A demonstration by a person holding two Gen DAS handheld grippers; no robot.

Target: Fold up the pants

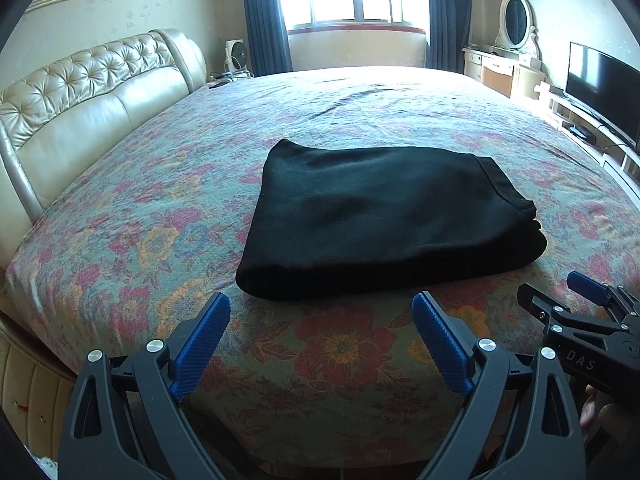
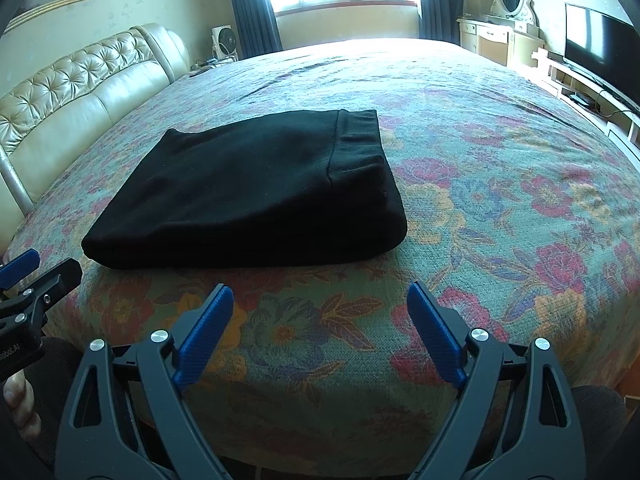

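The black pants (image 1: 384, 216) lie folded into a thick, flat rectangle on the flowered bed (image 1: 160, 208), near its front edge. Their waistband (image 2: 358, 140) faces right, on top.

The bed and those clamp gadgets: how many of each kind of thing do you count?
Folded black pants: 1
Grippers, both open: 2, left, right
Bed: 1
Total: 4

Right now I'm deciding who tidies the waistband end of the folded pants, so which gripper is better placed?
Right, probably. The waistband sits on the pants' right end, nearer the right gripper. The left gripper faces the other end. Both are open and empty.
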